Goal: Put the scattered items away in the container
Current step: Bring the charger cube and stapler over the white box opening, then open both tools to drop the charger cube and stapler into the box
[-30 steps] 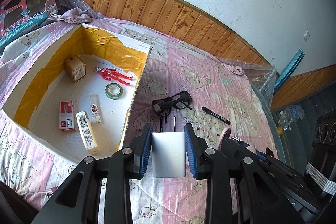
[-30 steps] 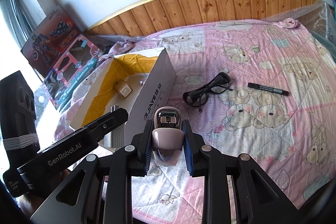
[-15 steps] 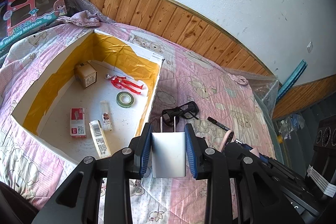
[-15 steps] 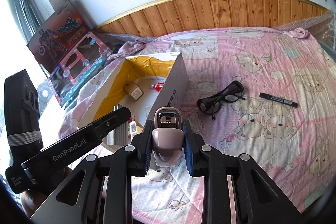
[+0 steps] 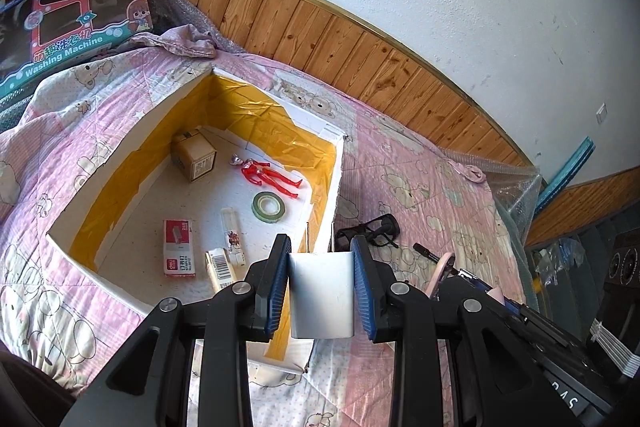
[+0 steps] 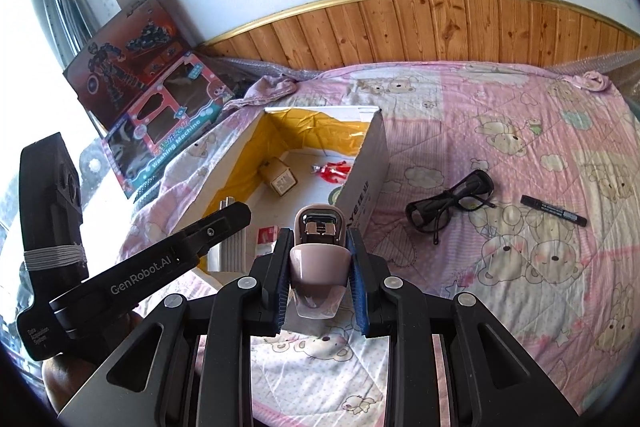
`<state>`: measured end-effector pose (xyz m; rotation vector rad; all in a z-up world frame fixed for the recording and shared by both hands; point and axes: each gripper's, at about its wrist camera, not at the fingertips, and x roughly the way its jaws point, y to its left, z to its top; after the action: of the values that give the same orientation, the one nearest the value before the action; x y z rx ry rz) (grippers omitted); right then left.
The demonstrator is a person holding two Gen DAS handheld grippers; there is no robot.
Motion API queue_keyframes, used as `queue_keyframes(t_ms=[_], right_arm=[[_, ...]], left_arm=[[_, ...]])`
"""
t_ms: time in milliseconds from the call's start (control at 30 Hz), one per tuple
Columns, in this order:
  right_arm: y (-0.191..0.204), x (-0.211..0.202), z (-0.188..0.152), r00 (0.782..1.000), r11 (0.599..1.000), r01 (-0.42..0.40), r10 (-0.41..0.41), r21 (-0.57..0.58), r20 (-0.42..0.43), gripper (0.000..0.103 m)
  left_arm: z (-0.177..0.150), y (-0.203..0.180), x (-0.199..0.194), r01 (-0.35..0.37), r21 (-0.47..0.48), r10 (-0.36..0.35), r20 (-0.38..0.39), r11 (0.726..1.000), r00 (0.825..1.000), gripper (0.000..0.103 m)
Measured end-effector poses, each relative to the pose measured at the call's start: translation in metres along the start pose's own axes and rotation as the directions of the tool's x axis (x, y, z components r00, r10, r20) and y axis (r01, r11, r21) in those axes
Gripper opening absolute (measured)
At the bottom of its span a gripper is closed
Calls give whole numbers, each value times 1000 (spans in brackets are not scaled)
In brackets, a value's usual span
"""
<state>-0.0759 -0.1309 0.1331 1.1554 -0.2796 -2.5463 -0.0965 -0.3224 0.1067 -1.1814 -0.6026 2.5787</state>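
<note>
My left gripper (image 5: 320,243) is shut on a white plug charger (image 5: 322,301), prongs forward, held above the near right wall of the white, yellow-lined box (image 5: 120,155). My right gripper (image 6: 318,233) is shut on a small pink stapler (image 6: 318,259), just short of the same box (image 6: 370,163) by its near right corner. Black glasses (image 6: 450,205) and a black marker (image 6: 554,210) lie on the pink quilt to the right of the box. The left wrist view shows the glasses (image 5: 372,231) and the marker (image 5: 428,251) partly behind the fingers.
Inside the box lie a small carton (image 5: 194,155), a red figure (image 5: 268,175), a green tape roll (image 5: 268,207), a staples packet (image 5: 179,253) and other small packs. Toy boxes (image 6: 160,131) lean on the wall at the left. Wood panelling (image 6: 440,27) runs behind the bed.
Both grippers have shifted left toward the box, still holding their items. The charger now hangs over the box's right wall instead of over the quilt beside it.
</note>
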Motion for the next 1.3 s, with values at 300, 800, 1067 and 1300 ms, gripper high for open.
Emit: queue_keyframes(t_ms=[300,800,1067,1300], right_arm=[[14,9,7,1000,1000,-15,15,-25,-4,27],[37,29,21,999,997,-44,43,-69,-20,27],[46,46,30,998,994,-53,50,-96,-32,27],[51,67,46,996,992,-73,68,-102,-52,27]], left_arm=[[10,18,-2,-13,-33,14,15,999,1000,32],[30,44,0,-30,-69,32,36,997,999,32],[41,58,5,-39,-92,43,44,995,998,32],[50,69,12,-51,-106,56,42,993,998,32]])
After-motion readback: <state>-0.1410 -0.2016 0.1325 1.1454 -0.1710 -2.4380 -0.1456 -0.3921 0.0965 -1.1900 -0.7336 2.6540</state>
